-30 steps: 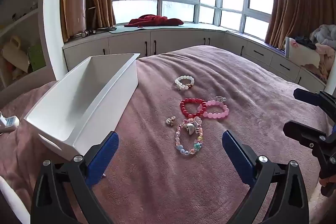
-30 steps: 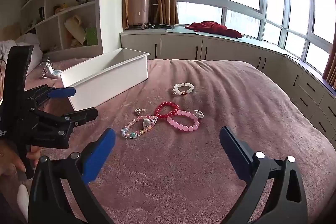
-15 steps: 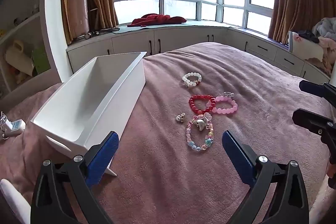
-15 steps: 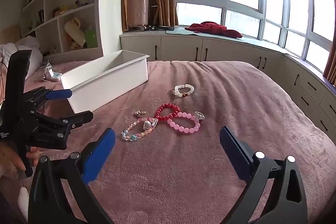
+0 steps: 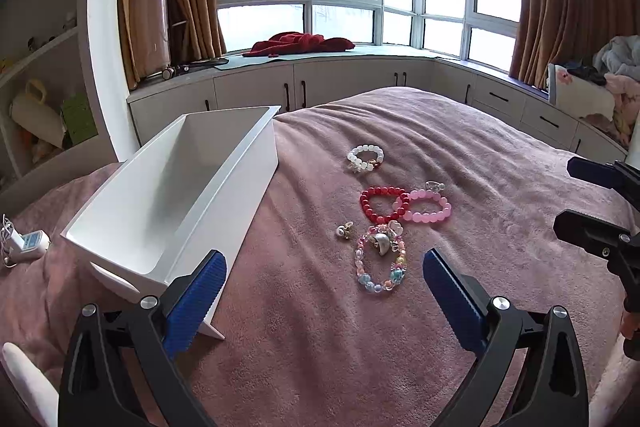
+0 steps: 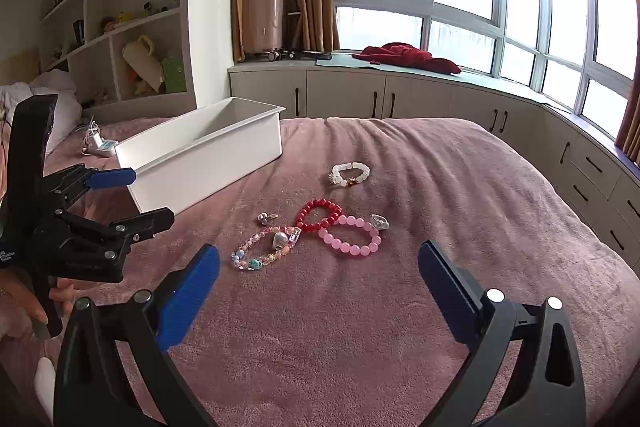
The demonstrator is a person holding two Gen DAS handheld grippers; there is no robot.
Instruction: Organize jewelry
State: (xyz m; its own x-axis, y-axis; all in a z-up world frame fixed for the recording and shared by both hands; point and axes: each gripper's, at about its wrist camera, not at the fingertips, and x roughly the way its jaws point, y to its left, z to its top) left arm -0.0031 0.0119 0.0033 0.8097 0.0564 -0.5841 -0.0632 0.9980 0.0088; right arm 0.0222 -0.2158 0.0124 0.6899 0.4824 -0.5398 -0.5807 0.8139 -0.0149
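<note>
Four bracelets lie on the bed (image 5: 460, 131), all to the right of the white box (image 5: 168, 195), and nothing is in the box yet.

The white bracelet (image 5: 365, 157) is the one nearest the far end of the box. The red bracelet (image 5: 383, 203) and the pink bracelet (image 5: 427, 206) touch each other, a little farther from the box. The colorful bracelet (image 5: 380, 259) lies nearest to you, with a small silver charm (image 5: 343, 230) between it and the box. A little clear ring (image 6: 379, 222) sits just beside the pink bracelet, on the side away from the box.

Your left tool (image 5: 324, 279) is spread wide and holds nothing. Your right tool (image 6: 318, 279) is spread wide too, and it is also free. Both hang above the bed, on your side of the beads.

I think the step now is to pick the first piece. Start with the colorful bracelet, since it is closest to your left tool. Come down straight over one side of the loop, so one finger goes inside the ring and one outside. Push a little into the soft blanket, then squeeze slowly. Beads are round and may slip, so grip across the string, not on one bead. Keep clear of the red bracelet, so you do not drag it along. Lift, then carry it over the box wall before you let go.
</note>
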